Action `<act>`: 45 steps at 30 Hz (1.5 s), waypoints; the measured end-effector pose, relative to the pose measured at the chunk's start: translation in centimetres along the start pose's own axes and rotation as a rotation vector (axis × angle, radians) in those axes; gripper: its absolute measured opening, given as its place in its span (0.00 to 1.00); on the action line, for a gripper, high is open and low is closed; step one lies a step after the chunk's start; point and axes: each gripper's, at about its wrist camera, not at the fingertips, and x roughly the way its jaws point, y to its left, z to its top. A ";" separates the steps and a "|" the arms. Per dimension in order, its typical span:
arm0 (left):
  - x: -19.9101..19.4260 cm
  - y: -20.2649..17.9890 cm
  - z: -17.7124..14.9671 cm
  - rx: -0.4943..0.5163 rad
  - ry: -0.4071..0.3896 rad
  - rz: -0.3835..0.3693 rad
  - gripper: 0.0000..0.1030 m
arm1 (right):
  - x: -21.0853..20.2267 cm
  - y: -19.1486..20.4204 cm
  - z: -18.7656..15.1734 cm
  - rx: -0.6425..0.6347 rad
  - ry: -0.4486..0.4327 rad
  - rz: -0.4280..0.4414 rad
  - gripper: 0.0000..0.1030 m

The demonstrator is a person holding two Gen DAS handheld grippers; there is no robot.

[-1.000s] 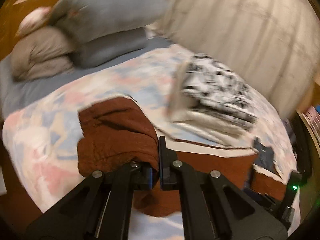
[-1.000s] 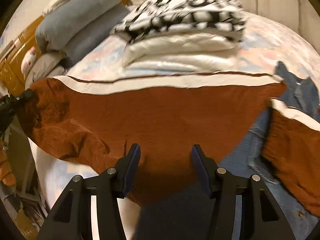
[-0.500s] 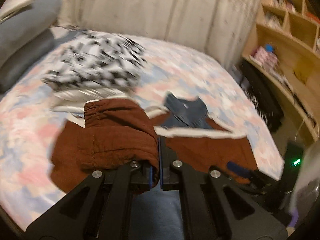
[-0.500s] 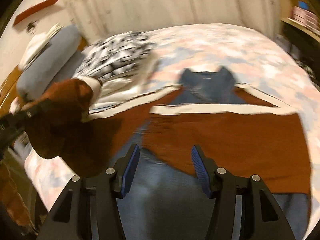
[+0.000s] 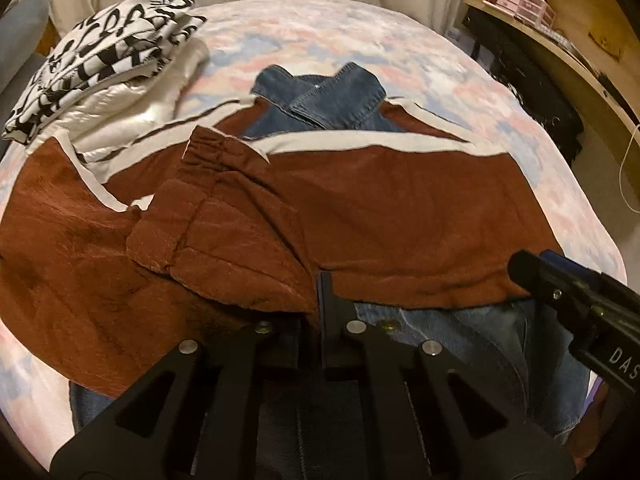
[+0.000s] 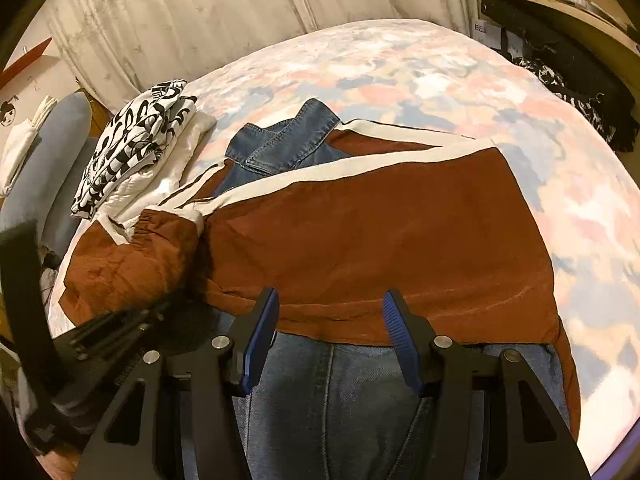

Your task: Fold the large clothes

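Gripping a bunched fold of the brown jacket [image 5: 400,216], the left gripper [image 5: 319,300] is sitting at the bottom centre of its own view with its jaws pinched tight on the cloth. That jacket is lying spread across the middle of the bed [image 5: 360,36], white trim along its top edge, covering most of a blue denim piece [image 5: 320,100] that's poking out above and below it. The right gripper [image 6: 329,320] is hovering wide open over the jacket's lower hem, holding nothing. A stack of folded clothes [image 5: 100,56] is sitting upper left.
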 end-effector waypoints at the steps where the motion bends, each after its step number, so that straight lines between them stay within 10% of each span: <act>1: 0.0 0.0 -0.1 -0.003 0.006 -0.017 0.11 | 0.3 0.5 -0.2 -0.002 0.002 0.002 0.53; 7: -1.4 0.8 -0.4 -0.031 0.002 -0.151 0.60 | 1.0 2.3 -0.4 -0.029 0.007 0.013 0.54; 32: -11.3 11.6 -3.9 -0.148 -0.142 -0.016 0.64 | 2.2 11.6 0.0 -0.176 0.088 0.251 0.80; 43: -11.3 14.3 -4.3 -0.203 -0.150 0.009 0.64 | 8.1 19.2 -0.3 -0.384 0.149 0.139 0.80; 45: -11.3 14.6 -4.4 -0.206 -0.152 0.018 0.64 | 8.9 19.8 -0.2 -0.401 0.139 0.116 0.63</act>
